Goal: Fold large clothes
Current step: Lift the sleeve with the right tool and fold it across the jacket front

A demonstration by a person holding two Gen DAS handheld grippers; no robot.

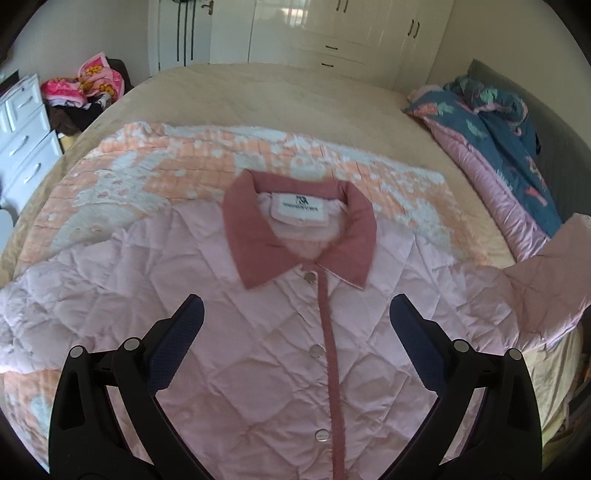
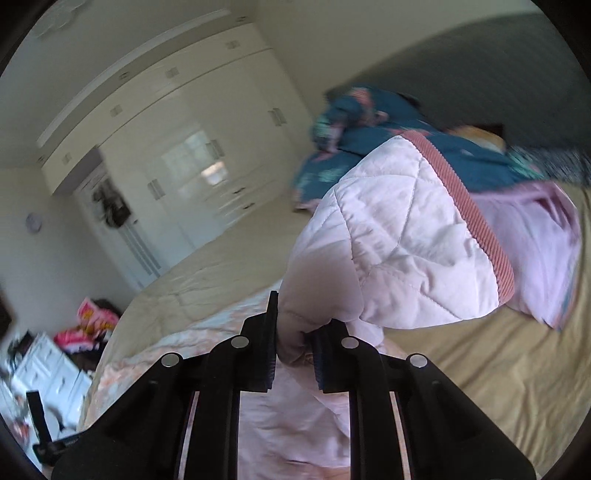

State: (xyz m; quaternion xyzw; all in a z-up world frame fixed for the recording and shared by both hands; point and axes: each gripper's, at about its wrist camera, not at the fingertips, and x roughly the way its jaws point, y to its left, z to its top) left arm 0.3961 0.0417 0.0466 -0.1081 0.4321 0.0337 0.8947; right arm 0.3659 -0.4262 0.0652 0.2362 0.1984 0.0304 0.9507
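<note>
Nearest the lens, the right gripper (image 2: 293, 332) has its two pads pressed together on a bunched fold of the pink quilted jacket (image 1: 266, 350); the pinched part is a sleeve whose ribbed, darker pink cuff (image 2: 476, 221) stands above the fingers, lifted clear of the bed (image 1: 280, 99). The left gripper (image 1: 295, 325) hangs over the chest of the jacket with its jaws spread wide and nothing between them; its navy pads (image 1: 181, 343) sit either side of the button placket without touching the cloth. The jacket lies front up, buttoned along a dark pink strip, with its dark pink collar (image 1: 299, 240) pointing toward the far edge of the bed and a white label showing inside the neck. Its one sleeve rises off the bed's right edge. Under the jacket's shoulders lies an orange and white patterned blanket (image 1: 155, 173), spread over the beige bedcover. Along the right edge of the bed is a heap of teal floral bedding (image 1: 495, 122) with a pink satin lining. Beyond the bed's far left corner sit a pile of bright pink clothes (image 1: 85, 85) and a white chest of drawers (image 1: 26, 129); cream wardrobes (image 1: 351, 33) fill the far wall.
</note>
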